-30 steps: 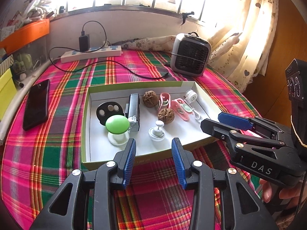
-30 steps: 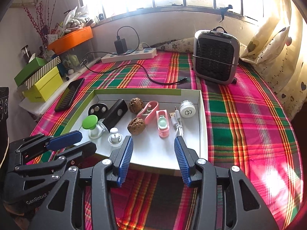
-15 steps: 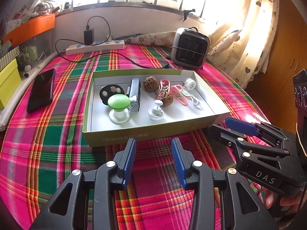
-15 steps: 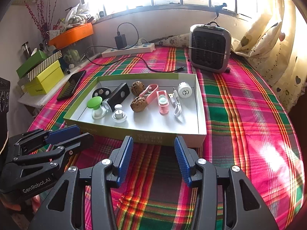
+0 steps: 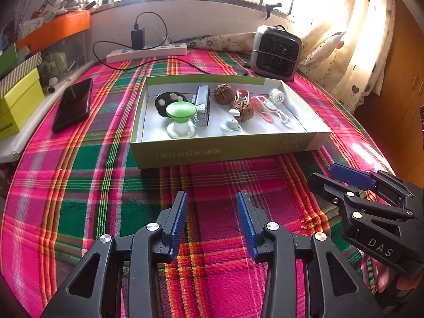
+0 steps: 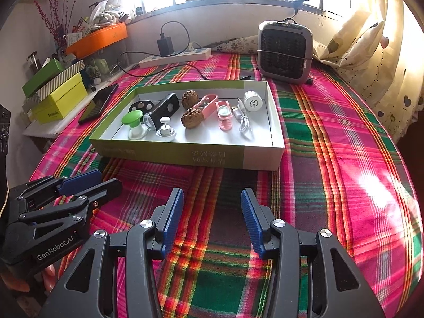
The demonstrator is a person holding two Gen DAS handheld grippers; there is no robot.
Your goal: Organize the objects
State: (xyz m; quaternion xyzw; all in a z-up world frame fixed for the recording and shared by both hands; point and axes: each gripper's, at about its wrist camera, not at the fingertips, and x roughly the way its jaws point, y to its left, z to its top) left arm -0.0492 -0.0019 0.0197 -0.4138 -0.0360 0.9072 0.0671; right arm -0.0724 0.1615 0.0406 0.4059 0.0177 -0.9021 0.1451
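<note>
We look over a table covered in a pink, green and red plaid cloth (image 5: 79, 164), set against a bright window with a spotted curtain (image 6: 381, 61) at the right edge. A shallow cardboard box (image 5: 225, 151) with green walls sits near the middle of the table, its long side facing us. Inside it we see a green-capped knob (image 5: 180, 111) on a white base, a black oval disc (image 5: 165, 99), a black and silver device (image 5: 201, 106), two walnuts (image 6: 191, 116), a small white knob (image 6: 165, 129), two pink clips (image 6: 224, 115), a white cable (image 6: 243, 122) and a round white cap (image 6: 253, 102). Behind the box, toward the far edge, stand a small grey heater (image 6: 285, 50) and a white power strip (image 5: 147, 51) with a black charger plugged in. A black phone (image 5: 73, 104) lies near the left edge, beside yellow and green boxes (image 6: 61, 95).

Our left hand-held gripper (image 5: 210, 220) hangs over bare cloth at the near edge, its blue pads partly apart with nothing between them. Our right hand-held gripper (image 6: 212, 220) is just beside it, likewise partly open and holding nothing. Both are short of the box and touch nothing in it.
</note>
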